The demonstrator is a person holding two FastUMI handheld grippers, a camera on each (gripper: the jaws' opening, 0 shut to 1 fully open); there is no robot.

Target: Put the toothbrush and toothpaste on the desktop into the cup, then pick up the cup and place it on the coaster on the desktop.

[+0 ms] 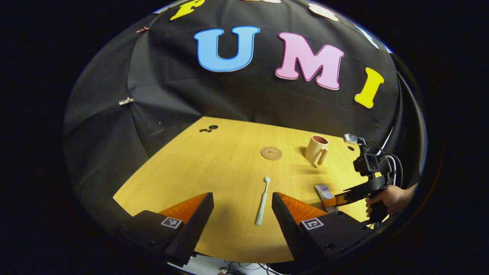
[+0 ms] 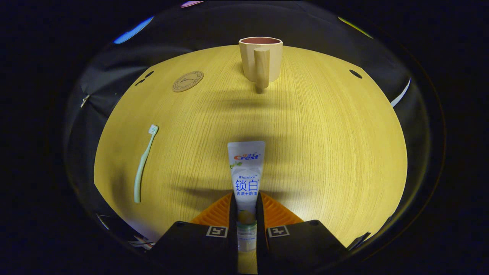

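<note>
Right tool (image 2: 244, 208) pinching the white toothpaste tube (image 2: 246, 168) — left tool (image 1: 241, 206) spread wide above the wooden tabletop (image 1: 229, 160).

The tube's cap end sits between the right tool's fingers, its flat end pointing toward the beige handled cup (image 2: 261, 59). The pale green toothbrush (image 1: 263, 200) lies flat on the tabletop between the left tool's fingers, untouched — bristles toward the round brown coaster (image 1: 271, 153), which lies just left of the cup.

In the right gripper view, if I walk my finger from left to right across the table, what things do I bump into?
Pale green toothbrush → round brown coaster → white toothpaste tube held in the right gripper → beige cup with its handle toward the camera.
</note>
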